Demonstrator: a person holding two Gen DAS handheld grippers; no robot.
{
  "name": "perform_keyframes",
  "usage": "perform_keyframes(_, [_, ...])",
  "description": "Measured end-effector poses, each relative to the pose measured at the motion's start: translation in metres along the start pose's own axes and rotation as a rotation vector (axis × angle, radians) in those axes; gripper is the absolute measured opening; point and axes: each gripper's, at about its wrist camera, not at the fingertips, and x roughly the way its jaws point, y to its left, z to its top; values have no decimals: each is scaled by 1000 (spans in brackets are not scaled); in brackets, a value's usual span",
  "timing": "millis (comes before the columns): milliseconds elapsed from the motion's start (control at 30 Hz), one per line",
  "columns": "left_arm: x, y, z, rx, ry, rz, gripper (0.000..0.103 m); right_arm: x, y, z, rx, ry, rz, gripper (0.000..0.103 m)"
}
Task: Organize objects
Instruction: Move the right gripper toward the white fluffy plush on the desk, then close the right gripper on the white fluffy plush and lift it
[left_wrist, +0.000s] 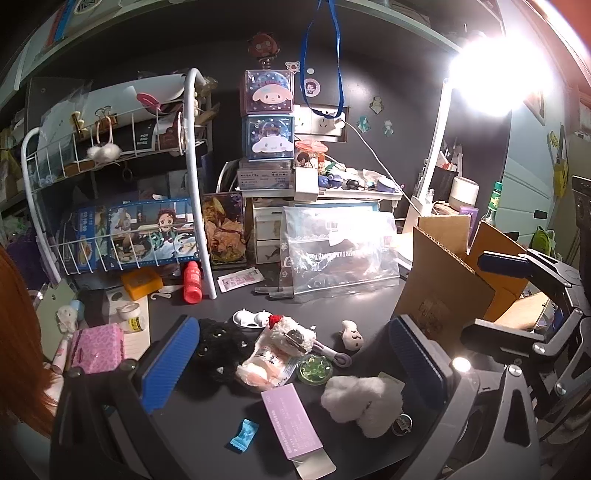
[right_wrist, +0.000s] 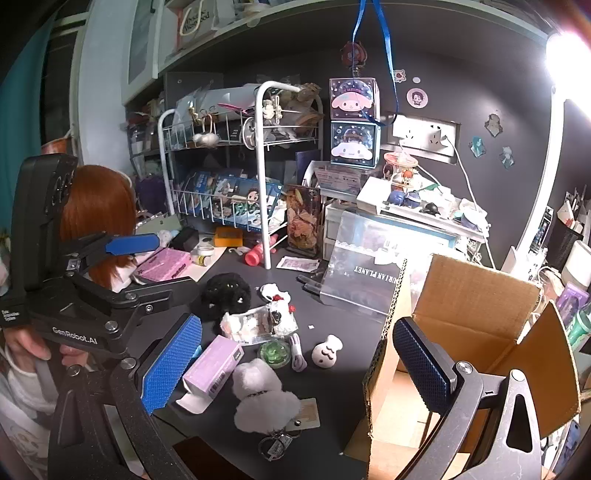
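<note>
Left wrist view: left claw (left_wrist: 295, 363) wide open, holding nothing, hovering over the clutter on the desk (left_wrist: 362, 306): black plush (left_wrist: 221, 345), purple box (left_wrist: 290, 424), white pom (left_wrist: 360, 404). Right claw (right_wrist: 295, 363) also wide open and empty, its right finger just inside the edge of the cardboard box (right_wrist: 476, 306). Bare desk shows between clutter and box.

Setting: home bedroom or dorm desk nook, lamp-lit.
Evidence: dark counter (left_wrist: 207, 417) cluttered with plush toys; white wire rack (left_wrist: 110, 206) of anime boxes; stacked cartoon cubes (left_wrist: 269, 118); stickers around wall socket (left_wrist: 325, 120); shelf overhead (right_wrist: 229, 22).
</note>
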Motion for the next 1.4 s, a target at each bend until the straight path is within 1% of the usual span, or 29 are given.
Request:
perform_keyframes(333, [-2, 10, -1, -11, -6, -12, 103, -1, 9, 2, -33, -22, 18, 103])
perform_keyframes(533, [-1, 25, -5, 6, -3, 58, 103, -8, 22, 9, -54, -70, 4, 103])
perform_keyframes(633, [0, 35, -7, 7, -3, 91, 103, -11, 36, 15, -100, -88, -1, 103])
perform_keyframes(733, [1, 50, -10, -7, 2, 120, 103, -6, 57, 17, -157, -80, 17, 103])
perform_keyframes(800, [4, 61, -14, -23, -3, 132, 103, 0, 66, 16, -167, -66, 47, 103])
perform_keyframes(833, [7, 67, -17, -29, -6, 123, 103, 5, 68, 14, -162, -53, 69, 103])
perform_keyframes(867, [10, 73, -21, -22, -7, 92, 103, 13, 70, 11, -145, -27, 91, 103])
perform_keyframes(933, [16, 78, -27, -6, 10, 75, 103, 26, 72, 3, -132, 5, 114, 103])
perform_keyframes(1000, [24, 79, -32, 9, 35, 103, 103, 39, 75, -8, -113, 43, 138, 101])
perform_keyframes(1067, [29, 76, -36, 28, 52, 100, 103, 53, 74, -22, -80, 87, 152, 100])
perform_keyframes(1133, [35, 72, -40, 41, 73, 73, 103, 63, 70, -34, -55, 120, 128, 99])
perform_keyframes(1200, [40, 68, -43, 49, 85, 44, 103, 73, 61, -48, -25, 142, 60, 97])
perform_keyframes(1300, [47, 58, -47, 65, 104, 10, 103, 81, 47, -64, 20, 180, -11, 97])
perform_keyframes(1400, [52, 52, -49, 68, 122, -19, 103, 89, 31, -78, 57, 230, -25, 95])
